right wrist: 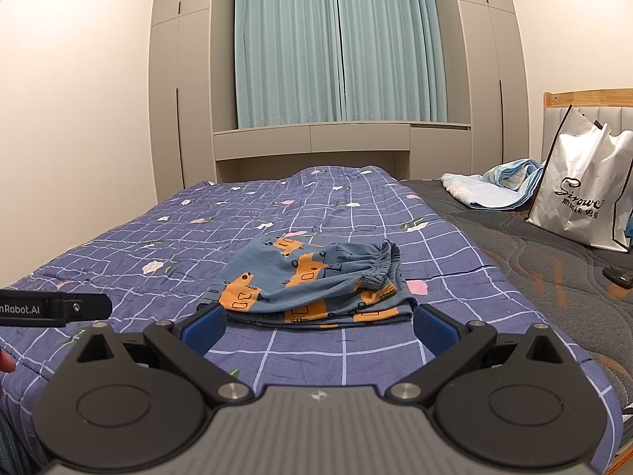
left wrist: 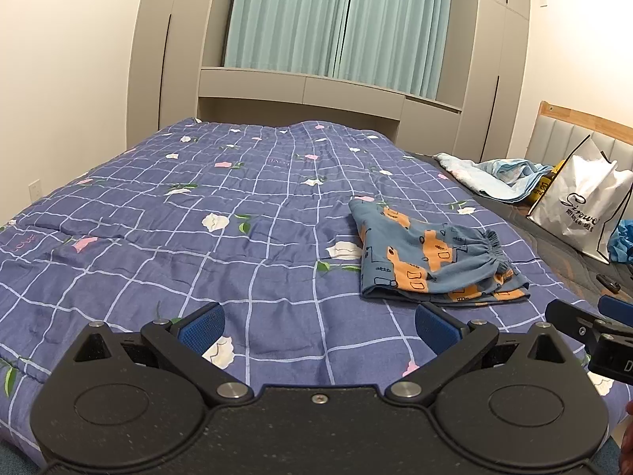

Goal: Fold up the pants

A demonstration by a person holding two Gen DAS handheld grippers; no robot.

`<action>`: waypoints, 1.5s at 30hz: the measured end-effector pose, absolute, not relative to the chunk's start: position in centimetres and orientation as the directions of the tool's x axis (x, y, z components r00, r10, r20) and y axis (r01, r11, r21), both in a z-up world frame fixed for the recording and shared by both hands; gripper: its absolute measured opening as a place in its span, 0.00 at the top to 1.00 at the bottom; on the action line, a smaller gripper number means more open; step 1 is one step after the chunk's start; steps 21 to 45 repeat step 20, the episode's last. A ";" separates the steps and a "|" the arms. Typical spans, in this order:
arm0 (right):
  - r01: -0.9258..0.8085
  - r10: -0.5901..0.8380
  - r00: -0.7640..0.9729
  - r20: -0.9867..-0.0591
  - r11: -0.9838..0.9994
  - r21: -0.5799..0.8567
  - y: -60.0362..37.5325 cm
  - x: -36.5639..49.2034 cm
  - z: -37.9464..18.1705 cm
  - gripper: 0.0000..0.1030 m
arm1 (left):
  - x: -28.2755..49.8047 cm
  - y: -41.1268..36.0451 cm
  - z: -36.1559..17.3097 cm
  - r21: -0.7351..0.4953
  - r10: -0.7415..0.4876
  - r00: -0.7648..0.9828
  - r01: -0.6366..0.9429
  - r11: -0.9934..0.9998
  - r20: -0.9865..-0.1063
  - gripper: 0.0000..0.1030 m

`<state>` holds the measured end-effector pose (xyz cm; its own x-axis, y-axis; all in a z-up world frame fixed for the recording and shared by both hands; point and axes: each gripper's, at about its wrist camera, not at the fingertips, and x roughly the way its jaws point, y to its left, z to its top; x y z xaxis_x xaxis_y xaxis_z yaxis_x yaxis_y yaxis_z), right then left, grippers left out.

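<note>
The pants (right wrist: pixel 312 283) lie on the bed (right wrist: pixel 158 245), on the blue checked quilt, in the lower centre of the right wrist view and at centre right of the left wrist view (left wrist: pixel 431 261). They form a compact stack of several layers. The elastic waistband (right wrist: pixel 379 265) sits on top, gathered and slightly raised toward the right side of the stack. The lower edges of the layers are roughly aligned along the near side.

The right tool (right wrist: pixel 318 326) has its fingers spread wide apart and holds nothing. Its blue pads (right wrist: pixel 203 328) sit just short of the near edge of the pants, one at each end of that edge; whether they touch the fabric cannot be told. The left tool (left wrist: pixel 316 326) is likewise spread apart and empty. It is aimed at bare quilt, with the pants to its right and apart from it.

Progress assessment: the folding appears complete or nearly complete. The garment is already reduced to a small layered bundle and neither tool grips it. Remaining work, if any, is judged to be minor: flattening the raised waistband and squaring the stack.

A white shopping bag (right wrist: pixel 585 194) and a light blue blanket (right wrist: pixel 494 186) occupy the right of the frame, well apart from the pants.
</note>
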<state>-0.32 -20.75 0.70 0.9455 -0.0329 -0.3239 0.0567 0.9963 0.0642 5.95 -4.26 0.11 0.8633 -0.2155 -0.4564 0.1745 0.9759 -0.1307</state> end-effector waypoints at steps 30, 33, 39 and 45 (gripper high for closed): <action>0.056 -0.031 0.941 -0.337 0.996 0.065 -20.2 -0.2 0.4 0.00 | 6.5 -4.4 -0.4 -0.154 -0.212 0.850 0.156 0.976 -0.483 0.01; 0.056 -0.031 0.941 -0.337 0.996 0.065 -20.2 -0.2 0.4 0.00 | 6.5 -4.4 -0.4 -0.154 -0.212 0.850 0.156 0.976 -0.483 0.01; 0.056 -0.031 0.941 -0.337 0.996 0.065 -20.2 -0.2 0.4 0.00 | 6.5 -4.4 -0.4 -0.154 -0.212 0.850 0.156 0.976 -0.483 0.01; 0.056 -0.031 0.941 -0.337 0.996 0.065 -20.2 -0.2 0.4 0.00 | 6.5 -4.4 -0.4 -0.154 -0.212 0.850 0.156 0.976 -0.483 0.01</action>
